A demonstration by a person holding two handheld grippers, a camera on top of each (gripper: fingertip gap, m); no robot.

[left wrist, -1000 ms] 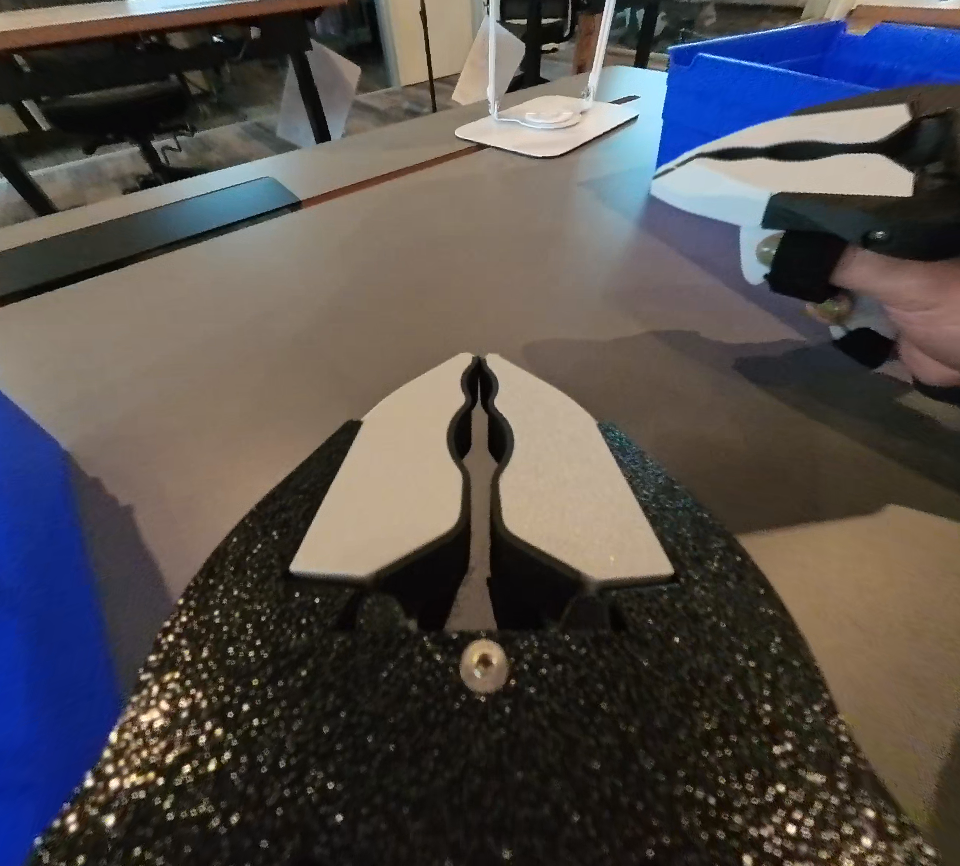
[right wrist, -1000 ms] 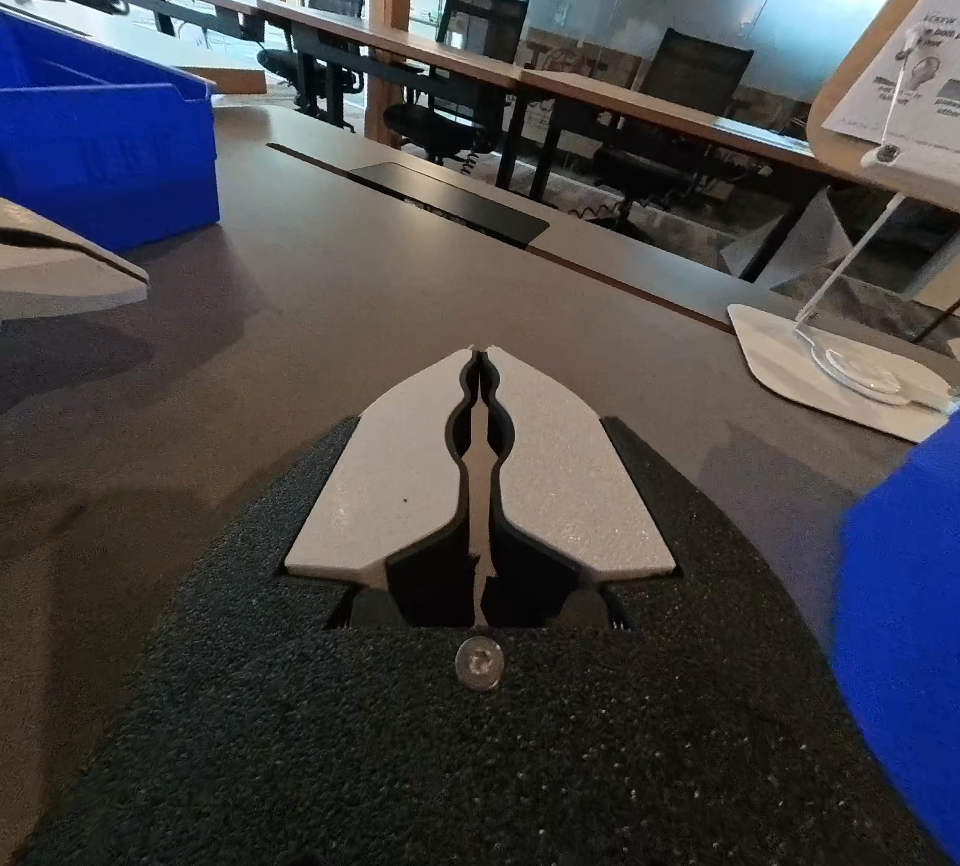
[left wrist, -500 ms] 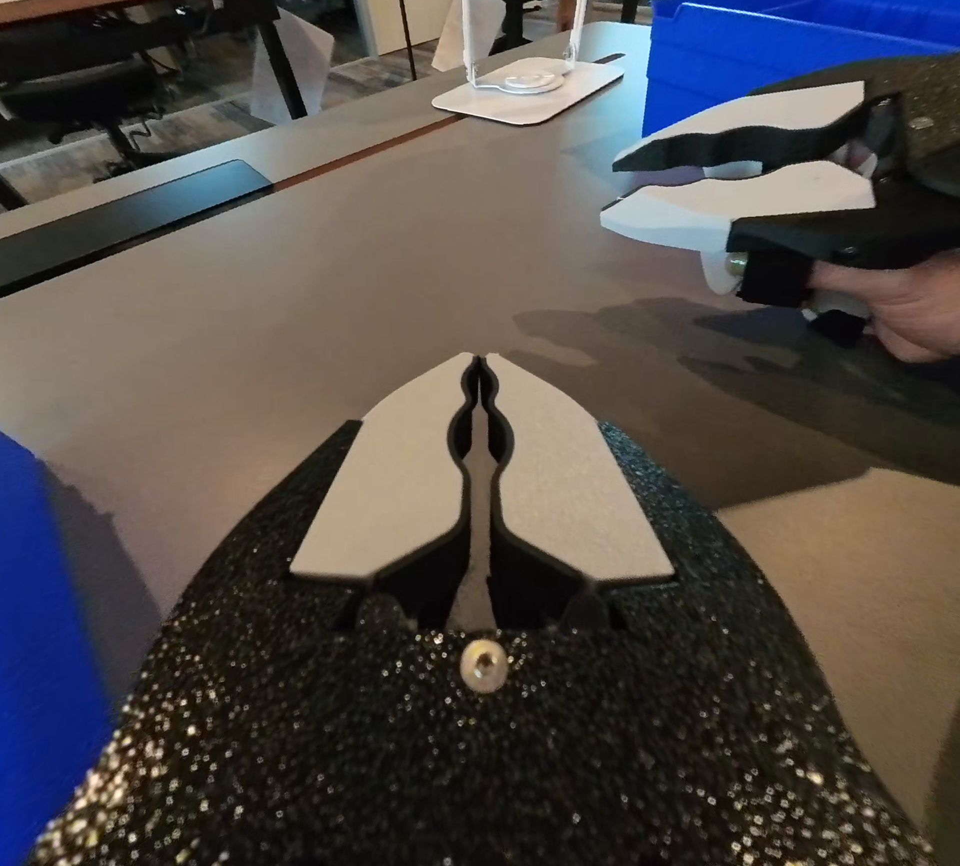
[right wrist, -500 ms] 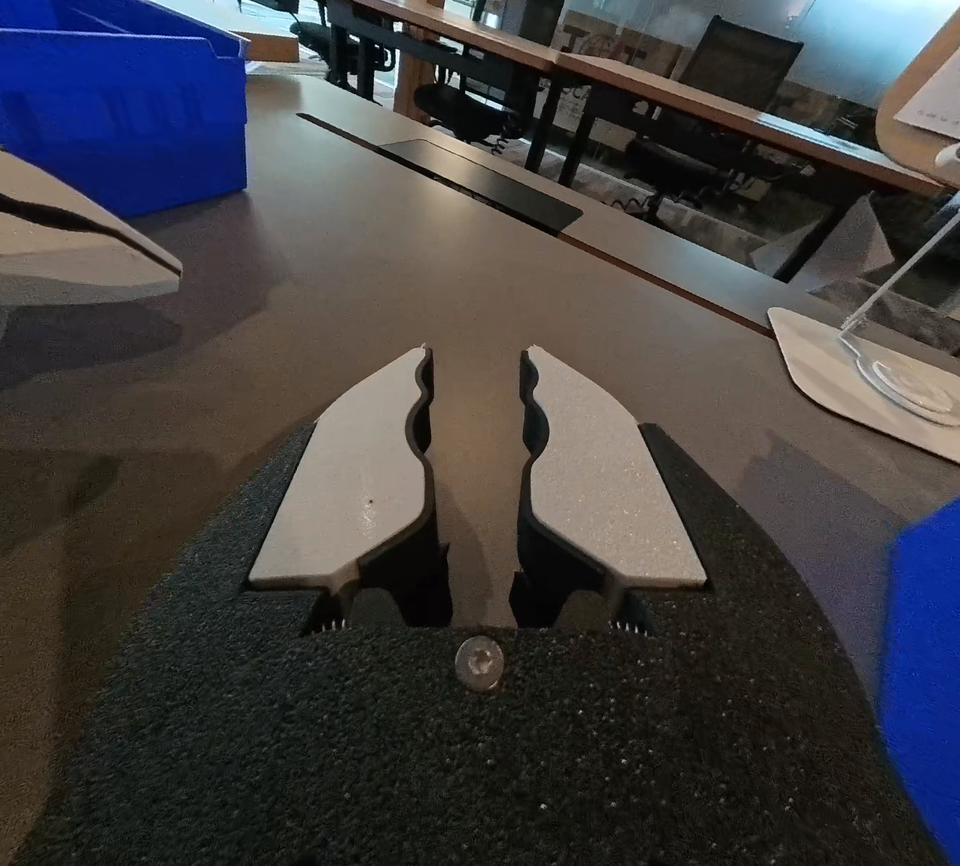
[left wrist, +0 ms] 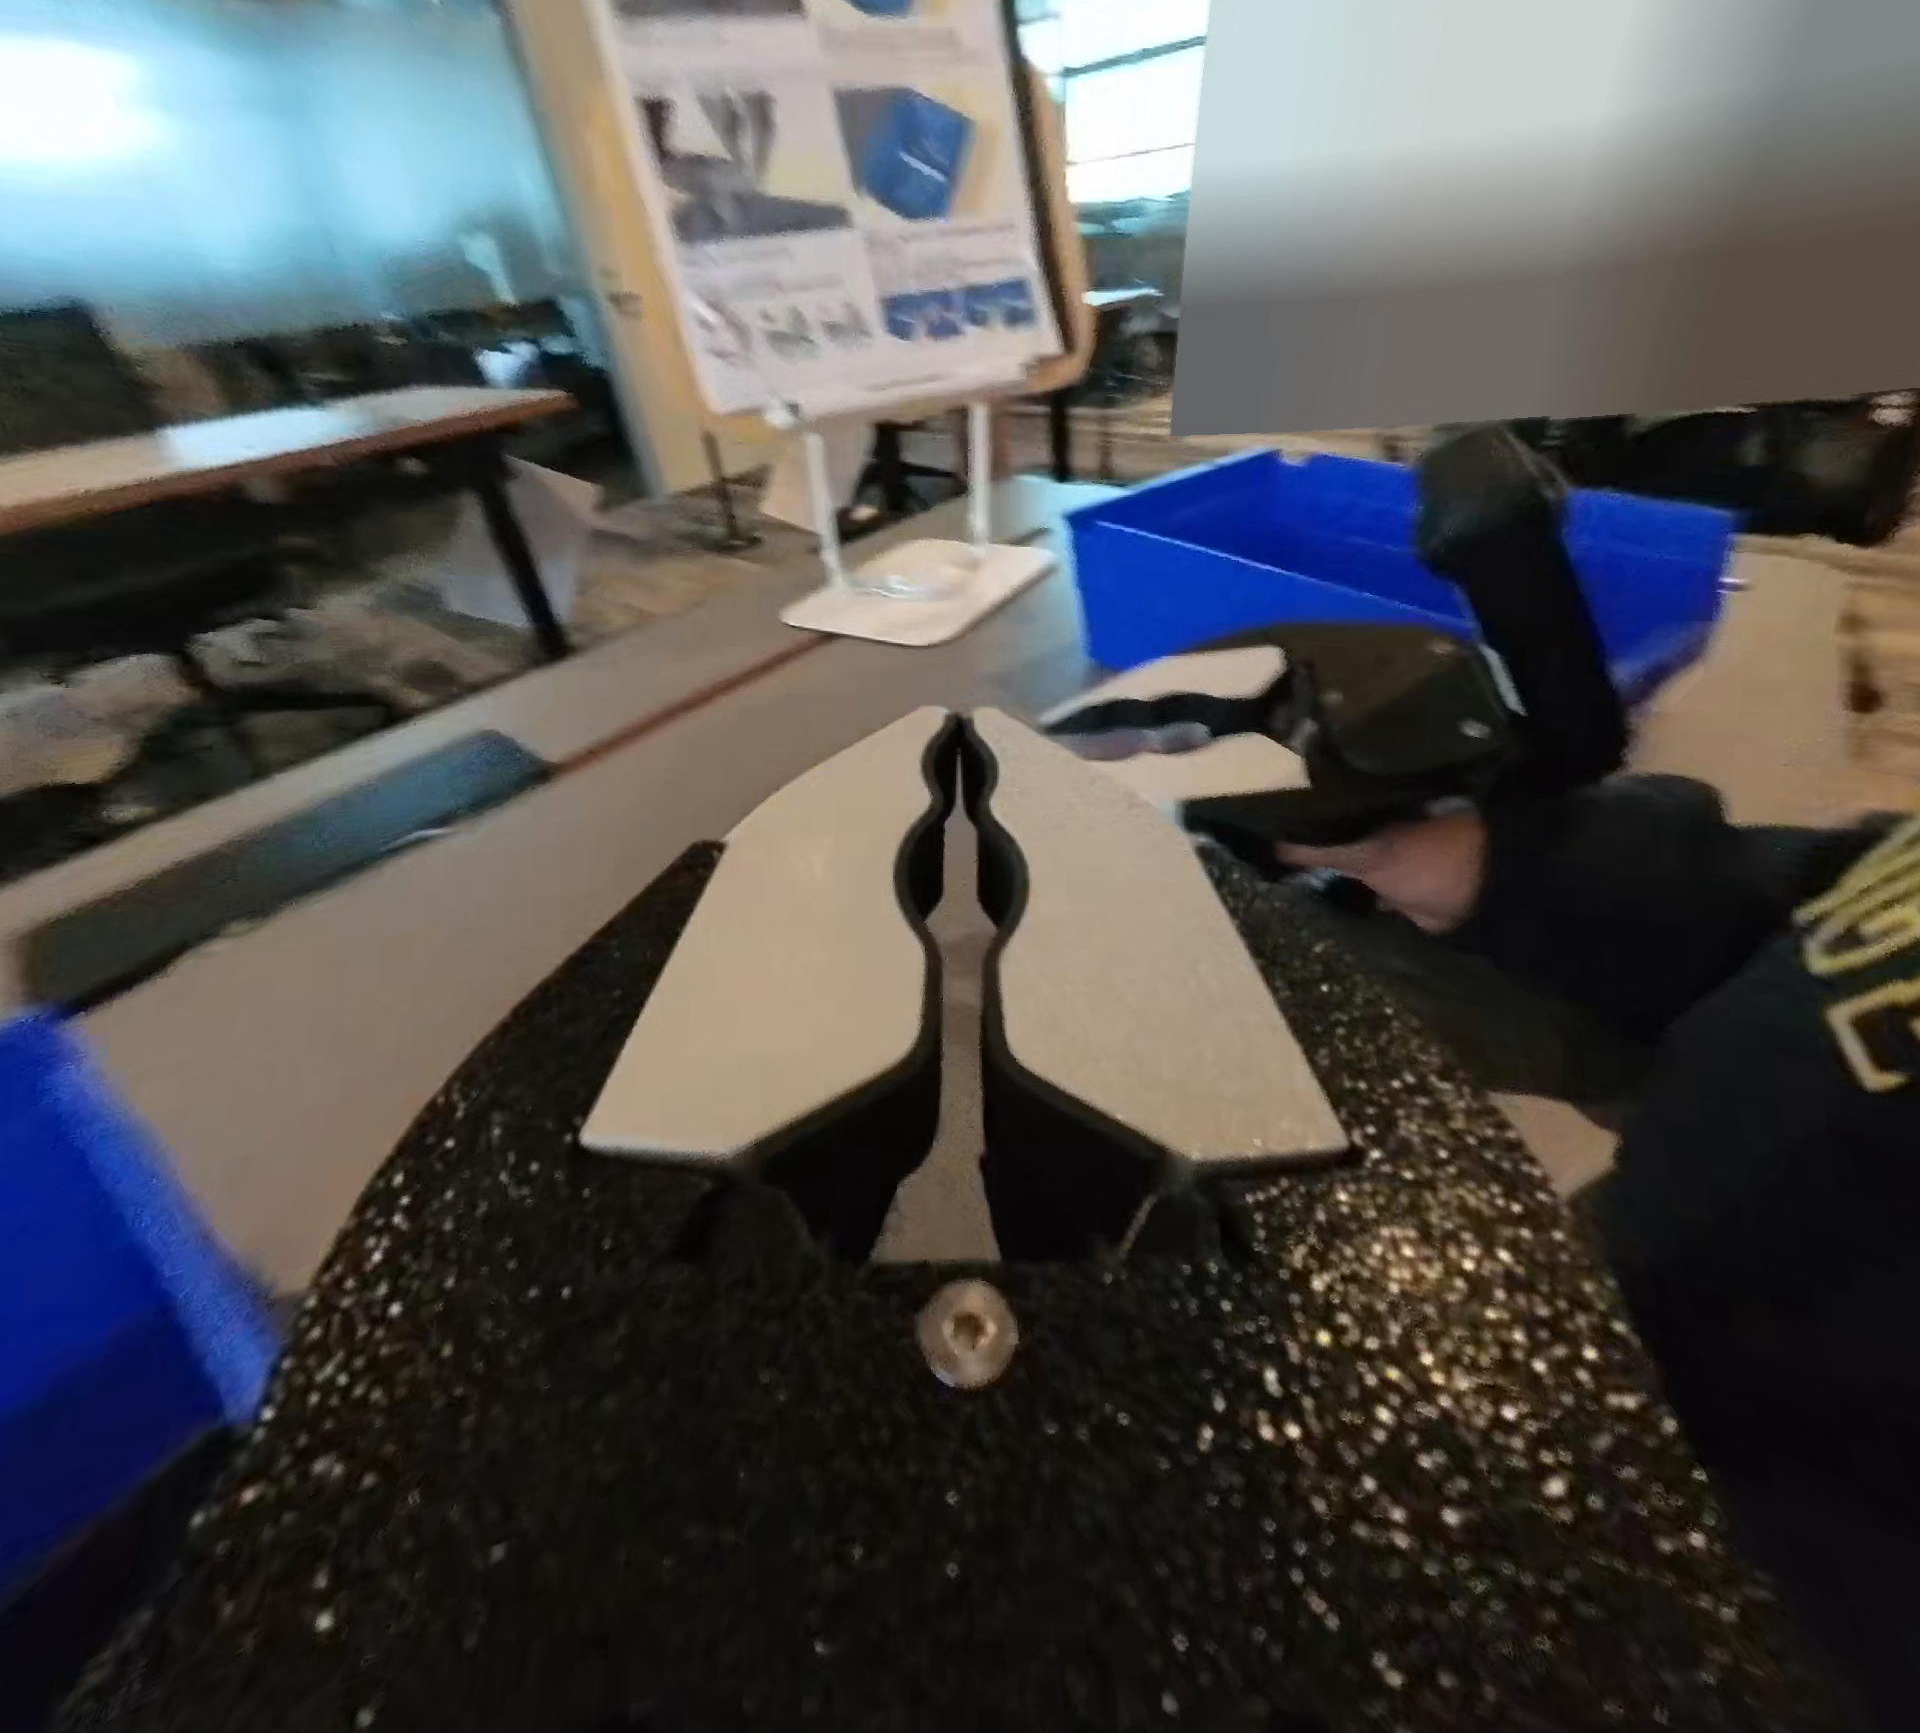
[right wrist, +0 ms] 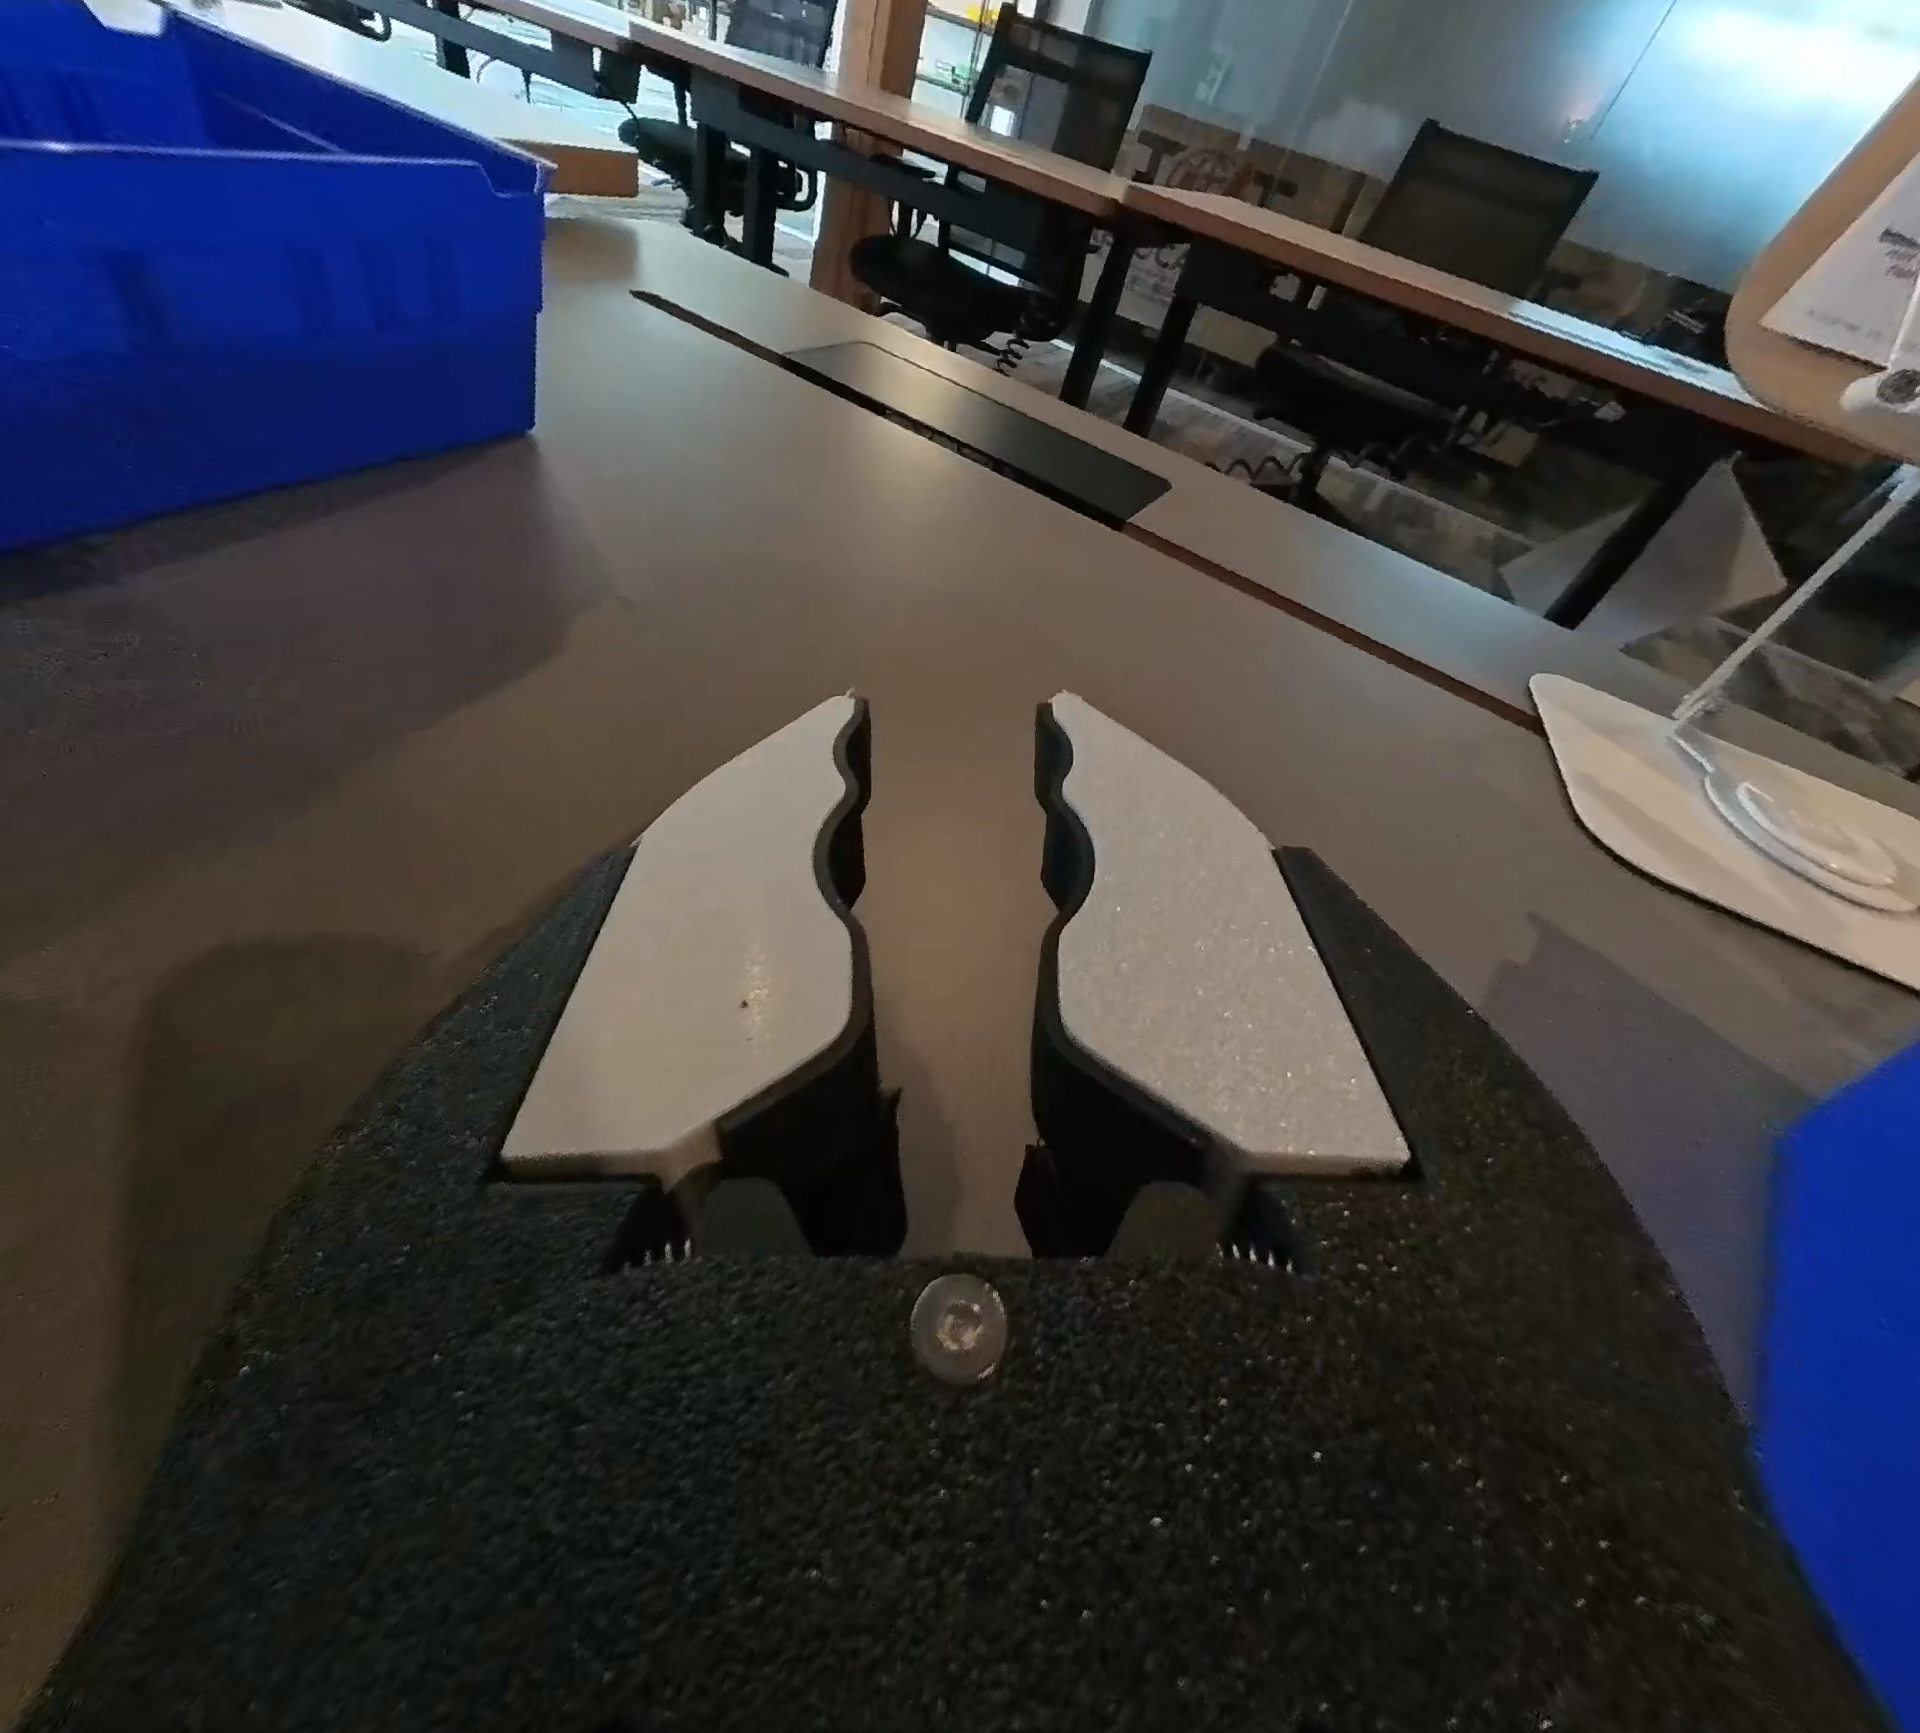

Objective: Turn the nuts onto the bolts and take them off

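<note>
Item 1: your left gripper (left wrist: 958, 727). Grey fingers on a black glittered body, tips pressed together with nothing between them. It hangs above the grey table (left wrist: 312, 1039), and its whole view is smeared by motion.

Item 2: your right gripper (right wrist: 953, 717). Same build, fingers spread apart, bare tabletop showing through the gap, nothing gripped. From the left wrist view you see it side-on at the right (left wrist: 1174, 707), held in your right hand (left wrist: 1403, 873), which comes out of a dark sleeve (left wrist: 1621, 894).

Item 3: blue bin, far side (left wrist: 1247, 577). Open-topped, standing on the table behind the right gripper in the left wrist view. Its inside cannot be seen from here.

Item 4: blue bin, left side (right wrist: 260, 312). Open-topped with an inner divider, standing well to the left of your right gripper. A blue blur at the lower left edge of the left wrist view (left wrist: 94, 1288) may be the same bin; you cannot tell.

Item 5: blue edge at the lower right of the right wrist view (right wrist: 1849, 1320), blurred and close.

Item 6: instruction sheet on a white stand (left wrist: 914, 587), upright near the table's far edge; its base shows again at the right (right wrist: 1662, 810).

Item 7: black cable hatch (right wrist: 977, 426), set flush in the tabletop.

Item 8: nuts and bolts. Neither view shows them; their place cannot be told.
</note>
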